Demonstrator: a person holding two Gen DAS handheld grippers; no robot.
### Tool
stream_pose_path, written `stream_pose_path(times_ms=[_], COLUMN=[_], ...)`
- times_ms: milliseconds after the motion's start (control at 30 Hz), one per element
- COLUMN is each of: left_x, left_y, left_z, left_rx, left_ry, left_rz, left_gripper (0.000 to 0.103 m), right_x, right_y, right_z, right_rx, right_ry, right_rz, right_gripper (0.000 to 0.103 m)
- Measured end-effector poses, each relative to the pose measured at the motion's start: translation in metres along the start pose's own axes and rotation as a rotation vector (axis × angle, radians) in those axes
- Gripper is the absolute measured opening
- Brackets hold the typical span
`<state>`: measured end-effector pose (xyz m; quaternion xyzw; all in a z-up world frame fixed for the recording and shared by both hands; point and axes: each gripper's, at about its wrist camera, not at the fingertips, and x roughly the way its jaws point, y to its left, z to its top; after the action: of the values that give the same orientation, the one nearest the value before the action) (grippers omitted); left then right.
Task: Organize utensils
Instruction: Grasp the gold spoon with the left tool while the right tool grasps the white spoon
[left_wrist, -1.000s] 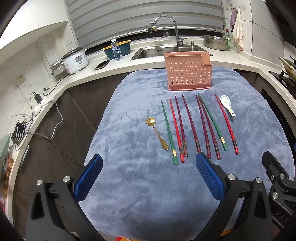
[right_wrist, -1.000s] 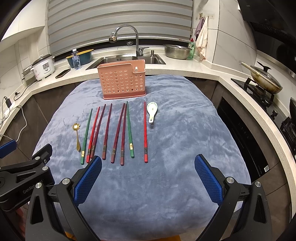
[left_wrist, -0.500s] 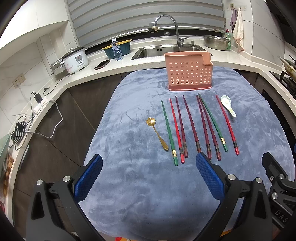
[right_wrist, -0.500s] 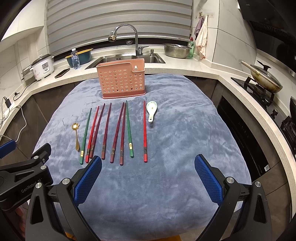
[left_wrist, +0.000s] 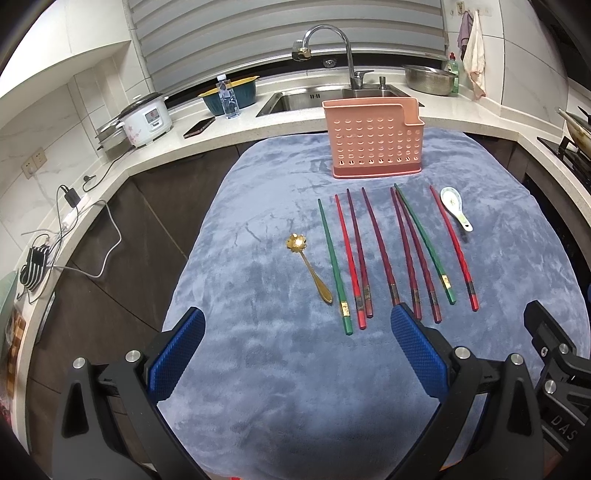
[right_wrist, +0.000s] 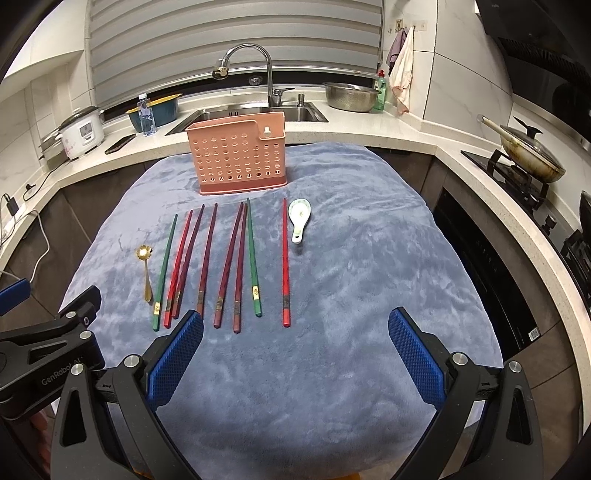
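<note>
Cool overhead light fell evenly across the blue-grey cloth (left_wrist: 258, 369), leaving a soft shadow just ahead of each tool and a bright glint on the gold spoon (right_wrist: 143, 253). Both fisheye frames stayed sharp at centre, while counters bowed and corners vignetted black.

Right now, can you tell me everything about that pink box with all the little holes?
The pink plastic utensil holder with rows of round holes stands upright at the far end of the blue-grey fuzzy cloth, just in front of the kitchen sink. Its front wall is perforated, its rim steps down at one corner, and a raised tab there has a small hanging hole. It sits on a matching base. Nothing shows sticking out of it. The chopsticks lie just short of it, not touching.
</note>
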<state>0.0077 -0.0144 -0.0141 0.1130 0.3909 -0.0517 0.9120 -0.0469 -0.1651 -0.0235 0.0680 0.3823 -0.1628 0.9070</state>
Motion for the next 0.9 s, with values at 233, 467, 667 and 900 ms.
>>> stream_pose_path(times_ms=[233, 467, 667, 900], left_x=[0.01, 0.054, 0.092, 0.14], left_y=[0.004, 0.029, 0.046, 0.041], left_z=[0.001, -0.004, 0.001, 0.016], left_rx=[0.0, -0.104, -0.18, -0.204], left_ry=[0.027, 0.155, 0.208, 0.248], left_rz=[-0.026, -0.095, -0.125, -0.135], left_gripper=[0.096, 0.096, 0.096, 0.084], right_x=[0.01, 0.039, 0.076, 0.125], right_y=[-0.003, -0.02, -0.04, -0.045], right_z=[0.001, -0.004, 0.01, 0.048], right_rx=[0.0, 0.029, 0.095, 0.119], right_ry=[0.018, 0.062, 0.096, 0.101], right_rz=[-0.002, -0.019, -0.016, -0.02], right_gripper=[0.096, 0.096, 0.096, 0.093])
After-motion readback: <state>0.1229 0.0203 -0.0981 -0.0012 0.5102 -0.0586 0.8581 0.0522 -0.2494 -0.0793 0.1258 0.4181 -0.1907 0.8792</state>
